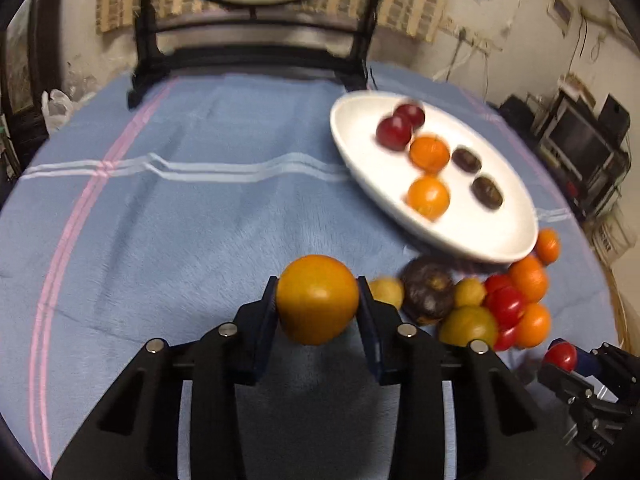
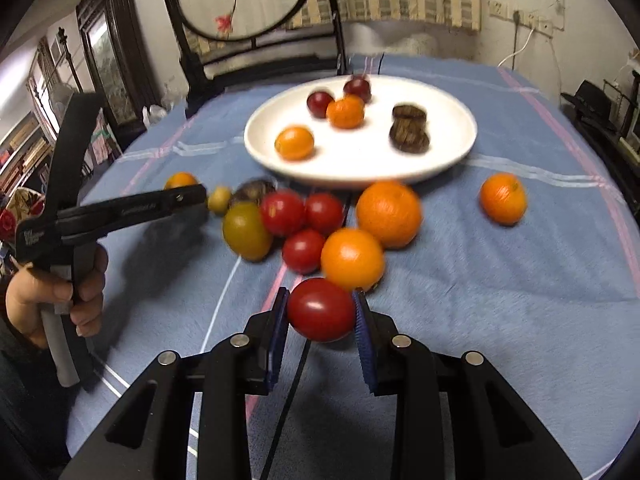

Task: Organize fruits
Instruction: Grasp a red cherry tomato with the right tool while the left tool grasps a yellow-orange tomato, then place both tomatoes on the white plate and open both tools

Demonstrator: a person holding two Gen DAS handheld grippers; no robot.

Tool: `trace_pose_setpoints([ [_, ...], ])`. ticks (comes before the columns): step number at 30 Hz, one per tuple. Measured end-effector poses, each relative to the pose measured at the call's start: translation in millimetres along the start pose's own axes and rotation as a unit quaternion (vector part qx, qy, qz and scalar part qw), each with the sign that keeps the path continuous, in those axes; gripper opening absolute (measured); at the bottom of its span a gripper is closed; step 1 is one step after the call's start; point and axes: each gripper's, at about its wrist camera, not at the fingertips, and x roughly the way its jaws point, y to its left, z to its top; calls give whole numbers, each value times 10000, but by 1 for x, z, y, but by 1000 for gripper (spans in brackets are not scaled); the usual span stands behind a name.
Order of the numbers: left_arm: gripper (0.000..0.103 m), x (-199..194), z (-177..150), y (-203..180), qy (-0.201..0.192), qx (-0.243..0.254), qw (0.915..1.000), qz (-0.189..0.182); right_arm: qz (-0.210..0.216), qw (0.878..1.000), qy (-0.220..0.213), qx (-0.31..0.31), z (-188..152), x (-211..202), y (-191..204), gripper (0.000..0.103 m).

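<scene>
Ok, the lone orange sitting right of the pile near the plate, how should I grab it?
Grip the lone orange across its widest middle, coming from above and the near side. It is round and sits apart on the cloth, so both flanks are free; the plate stands behind it.

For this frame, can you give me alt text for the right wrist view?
The right gripper is shut on a red tomato above a blue tablecloth. Beyond it lie loose oranges and tomatoes, then a white plate holding six fruits. At left, a hand holds the left gripper.
</scene>
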Motion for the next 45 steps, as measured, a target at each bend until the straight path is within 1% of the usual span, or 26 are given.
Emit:
trace_pose_setpoints([
  [3,37,-20,8,-4,-240,-106,9994,-204,-47,9997,-239,11,19,-13,-6,32],
  [5,37,-28,16,-11,-317,-63,9990,-293,-113,9989,-444,-2,37,-19,-9,32],
  [8,37,-34,35,-26,-398,58,9985,-365,-223,9975,-663,-86,62,-18,-9,32],
  [12,37,-23,61,-43,-445,100,9984,-349,-229,9979,-610,3,86,5,-12,32],
  [15,37,-4,74,-49,-319,27,9993,-214,-182,9983,-544,119,88,27,-19,32],
  [17,37,12,79,-52,-197,-10,9996,-208,-188,9984,-463,263,86,40,-27,32],
  [21,37,40,84,-59,-18,14,9999,-109,-87,9986,-346,379,84,53,-36,32],
  [24,37,58,86,-65,134,14,9998,-147,-136,9989,-223,400,81,62,-40,32],
  [26,37,68,87,-71,201,79,9997,-125,-75,9984,-152,543,81,67,-45,33],
  [28,37,74,87,-74,250,77,9996,-113,-7,9971,-192,737,80,69,-50,33],
  [30,47,74,87,-74,240,20,9996,-131,47,9966,-273,775,79,68,-52,42],
  [31,56,72,86,-74,235,-24,9996,-148,7,9957,-398,834,78,65,-53,52],
  [32,61,68,85,-73,205,-72,9996,-174,-62,9952,-480,856,78,61,-53,59],
  [34,66,55,81,-69,71,-126,9997,-210,-127,9954,-481,817,78,59,-53,61],
  [35,72,47,78,-68,14,-109,9997,-199,-121,9954,-479,822,78,58,-53,61],
  [38,79,29,69,-64,-122,-110,9997,-154,-110,9949,-463,886,76,57,-54,62],
  [40,83,17,59,-59,-101,-124,9998,-144,-116,9945,-443,940,75,56,-56,62],
  [45,87,-2,34,-47,51,-242,9995,-178,-88,9948,-443,915,74,49,-56,63],
])
